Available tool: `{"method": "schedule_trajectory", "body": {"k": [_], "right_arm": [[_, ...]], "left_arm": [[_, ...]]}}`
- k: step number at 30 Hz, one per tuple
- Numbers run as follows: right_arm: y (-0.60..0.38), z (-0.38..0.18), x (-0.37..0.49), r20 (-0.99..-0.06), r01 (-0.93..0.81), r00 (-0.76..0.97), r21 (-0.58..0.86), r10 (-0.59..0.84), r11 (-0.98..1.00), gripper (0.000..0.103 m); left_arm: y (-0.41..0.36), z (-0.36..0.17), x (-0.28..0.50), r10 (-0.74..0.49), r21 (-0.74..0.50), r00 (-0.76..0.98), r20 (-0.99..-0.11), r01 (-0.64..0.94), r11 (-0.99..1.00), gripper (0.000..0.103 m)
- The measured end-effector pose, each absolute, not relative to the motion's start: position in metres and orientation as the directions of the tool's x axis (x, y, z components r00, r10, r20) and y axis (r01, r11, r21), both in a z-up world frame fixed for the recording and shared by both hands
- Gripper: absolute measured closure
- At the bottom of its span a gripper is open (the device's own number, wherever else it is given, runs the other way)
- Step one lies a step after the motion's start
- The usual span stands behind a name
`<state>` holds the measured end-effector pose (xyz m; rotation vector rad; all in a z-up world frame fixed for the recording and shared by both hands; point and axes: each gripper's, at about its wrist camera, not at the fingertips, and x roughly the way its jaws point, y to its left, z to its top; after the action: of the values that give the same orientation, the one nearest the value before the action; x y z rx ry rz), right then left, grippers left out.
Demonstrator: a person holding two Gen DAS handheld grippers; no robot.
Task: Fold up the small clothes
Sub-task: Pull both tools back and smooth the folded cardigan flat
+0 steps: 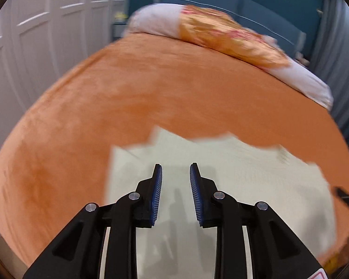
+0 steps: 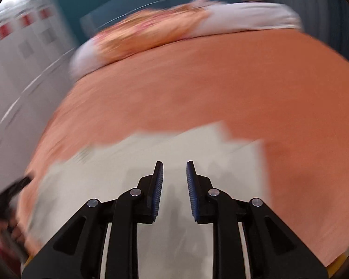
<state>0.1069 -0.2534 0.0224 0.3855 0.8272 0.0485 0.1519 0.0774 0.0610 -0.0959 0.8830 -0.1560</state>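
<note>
A pale cream garment (image 1: 221, 176) lies flat on the orange bedspread (image 1: 151, 93), its far edge stepped and uneven. My left gripper (image 1: 175, 172) hovers over its left part, jaws open with a gap and nothing between the blue pads. In the right wrist view the same garment (image 2: 174, 153) spreads under my right gripper (image 2: 174, 169), which is also open and holds nothing. The right gripper's dark shape (image 1: 346, 200) shows at the left view's right edge. The left gripper (image 2: 9, 197) and a hand appear blurred at the right view's left edge.
A folded quilt, white with an orange floral part (image 1: 221, 37), lies across the head of the bed against a teal headboard (image 1: 244, 0). White wardrobe doors (image 1: 35, 46) stand along the left. Grey curtains (image 1: 337, 46) hang on the right.
</note>
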Motion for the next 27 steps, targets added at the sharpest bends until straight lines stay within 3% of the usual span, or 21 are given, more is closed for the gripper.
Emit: {"method": "schedule_trajectory", "body": {"k": [3, 6, 9, 11, 15, 17, 22, 27], "right_arm": [[-0.183, 0.006, 0.095, -0.734, -0.042, 0.607, 0.353, 0.304, 0.935, 0.083], [-0.160, -0.010, 0.080, -0.774, -0.072, 0.569, 0.288, 0.277, 0.955, 0.085], [-0.189, -0.026, 0.065, -0.812, 0.017, 0.556, 0.225, 0.178, 0.974, 0.086], [-0.226, -0.032, 0.050, -0.823, 0.098, 0.550, 0.229, 0.139, 0.968, 0.089], [-0.289, -0.043, 0.005, -0.836, 0.239, 0.542, 0.247, 0.082, 0.939, 0.103], [-0.299, -0.047, -0.011, -0.829, 0.257, 0.548, 0.290, 0.109, 0.922, 0.103], [-0.280, -0.032, -0.006, -0.849, 0.294, 0.526, 0.221, 0.036, 0.930, 0.096], [-0.250, 0.000, -0.004, -0.808, 0.200, 0.586, 0.222, 0.065, 0.954, 0.096]], "left_arm": [[0.038, 0.048, 0.124, -0.235, -0.164, 0.550, -0.802, 0.177, 0.971, 0.078], [0.021, 0.021, 0.106, -0.168, -0.080, 0.512, -0.842, 0.189, 0.979, 0.076], [0.038, 0.011, 0.093, -0.139, -0.052, 0.519, -0.844, 0.180, 0.982, 0.074], [0.053, 0.012, 0.085, -0.057, 0.030, 0.524, -0.850, 0.156, 0.987, 0.074], [0.075, 0.005, 0.073, -0.046, 0.024, 0.487, -0.872, 0.137, 0.990, 0.076], [0.074, 0.002, 0.064, -0.030, 0.039, 0.489, -0.872, 0.130, 0.991, 0.076], [0.066, -0.001, 0.055, 0.028, 0.094, 0.511, -0.859, 0.104, 0.990, 0.078], [0.066, -0.002, 0.057, 0.034, 0.095, 0.511, -0.859, 0.094, 0.991, 0.079]]}}
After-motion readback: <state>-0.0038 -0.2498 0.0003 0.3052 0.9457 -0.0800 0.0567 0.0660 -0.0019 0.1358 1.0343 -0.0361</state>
